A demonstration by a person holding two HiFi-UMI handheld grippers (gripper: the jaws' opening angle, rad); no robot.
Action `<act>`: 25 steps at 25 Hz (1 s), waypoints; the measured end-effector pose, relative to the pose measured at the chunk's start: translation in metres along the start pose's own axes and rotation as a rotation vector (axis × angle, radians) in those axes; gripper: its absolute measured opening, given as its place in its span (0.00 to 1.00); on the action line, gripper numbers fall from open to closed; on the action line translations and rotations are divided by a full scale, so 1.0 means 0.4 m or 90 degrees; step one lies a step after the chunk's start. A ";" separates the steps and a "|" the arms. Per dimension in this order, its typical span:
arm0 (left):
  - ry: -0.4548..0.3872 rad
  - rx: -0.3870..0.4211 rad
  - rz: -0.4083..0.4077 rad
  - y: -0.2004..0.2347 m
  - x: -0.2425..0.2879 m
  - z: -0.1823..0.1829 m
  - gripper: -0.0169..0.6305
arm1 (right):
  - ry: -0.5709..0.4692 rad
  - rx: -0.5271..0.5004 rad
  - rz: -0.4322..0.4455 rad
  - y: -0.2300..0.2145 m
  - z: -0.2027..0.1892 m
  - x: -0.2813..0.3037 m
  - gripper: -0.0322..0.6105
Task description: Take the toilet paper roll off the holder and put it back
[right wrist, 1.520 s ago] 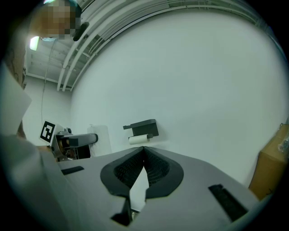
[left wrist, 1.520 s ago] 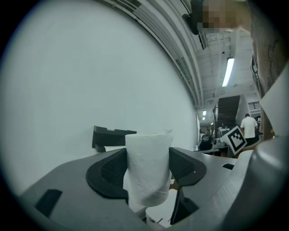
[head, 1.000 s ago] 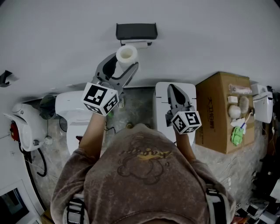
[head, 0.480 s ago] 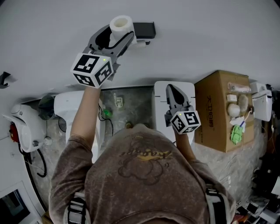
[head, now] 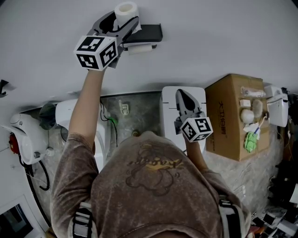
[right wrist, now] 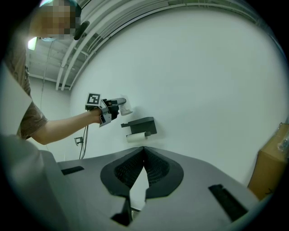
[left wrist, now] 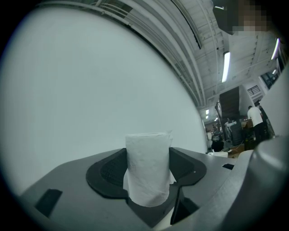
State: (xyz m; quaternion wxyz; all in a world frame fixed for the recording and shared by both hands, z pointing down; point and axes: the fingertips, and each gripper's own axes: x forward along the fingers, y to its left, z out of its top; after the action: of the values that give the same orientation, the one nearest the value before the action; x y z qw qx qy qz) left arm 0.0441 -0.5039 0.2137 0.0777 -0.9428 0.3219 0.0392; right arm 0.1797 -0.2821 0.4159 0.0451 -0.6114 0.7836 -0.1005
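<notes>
Jaws of left gripper point(left wrist: 148, 169) on toilet paper roll point(left wrist: 148, 151); holder point(head: 145, 33) in head view.

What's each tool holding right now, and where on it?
Left tool clamps the toilet paper roll across its sides; right tool is shut and empty.

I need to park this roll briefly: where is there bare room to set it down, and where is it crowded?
The holder's black shelf is bare, right of the left gripper gripping the roll. The cardboard box is bare on its left half; small items crowd its right edge. The right gripper hangs over the white unit.
</notes>
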 end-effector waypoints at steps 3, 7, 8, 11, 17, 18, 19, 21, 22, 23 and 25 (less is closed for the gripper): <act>0.012 0.001 0.004 0.016 0.023 -0.024 0.48 | 0.000 0.001 -0.004 -0.010 0.001 0.005 0.04; 0.033 0.007 0.011 0.033 0.039 -0.067 0.48 | 0.001 0.004 -0.011 -0.028 0.000 0.009 0.04; 0.037 0.009 0.014 0.036 0.042 -0.077 0.48 | 0.002 0.004 -0.013 -0.033 -0.001 0.010 0.04; 0.045 0.012 0.023 0.045 0.045 -0.105 0.48 | 0.003 0.006 -0.016 -0.045 -0.002 0.013 0.04; 0.058 0.005 0.031 0.056 0.043 -0.149 0.48 | 0.007 0.004 -0.017 -0.051 -0.003 0.023 0.04; 0.059 0.005 0.031 0.057 0.042 -0.152 0.48 | 0.007 0.004 -0.016 -0.050 -0.003 0.024 0.04; 0.059 0.007 0.031 0.057 0.040 -0.154 0.48 | 0.008 0.004 -0.015 -0.050 -0.003 0.025 0.04; 0.058 0.011 0.030 0.056 0.040 -0.155 0.49 | 0.008 0.004 -0.015 -0.052 -0.003 0.028 0.04; 0.057 0.014 0.030 0.056 0.041 -0.155 0.49 | 0.008 0.004 -0.015 -0.053 -0.003 0.029 0.04; 0.058 0.017 0.029 0.055 0.041 -0.155 0.49 | 0.008 0.003 -0.015 -0.053 -0.003 0.030 0.04; 0.060 0.021 0.028 0.053 0.041 -0.156 0.49 | 0.009 0.003 -0.015 -0.052 -0.002 0.031 0.04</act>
State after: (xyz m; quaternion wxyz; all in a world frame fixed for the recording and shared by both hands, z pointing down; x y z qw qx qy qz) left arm 0.0457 -0.5412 0.2704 0.0771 -0.9349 0.3462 -0.0087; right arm 0.1962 -0.2987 0.4219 0.0397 -0.6196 0.7766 -0.1071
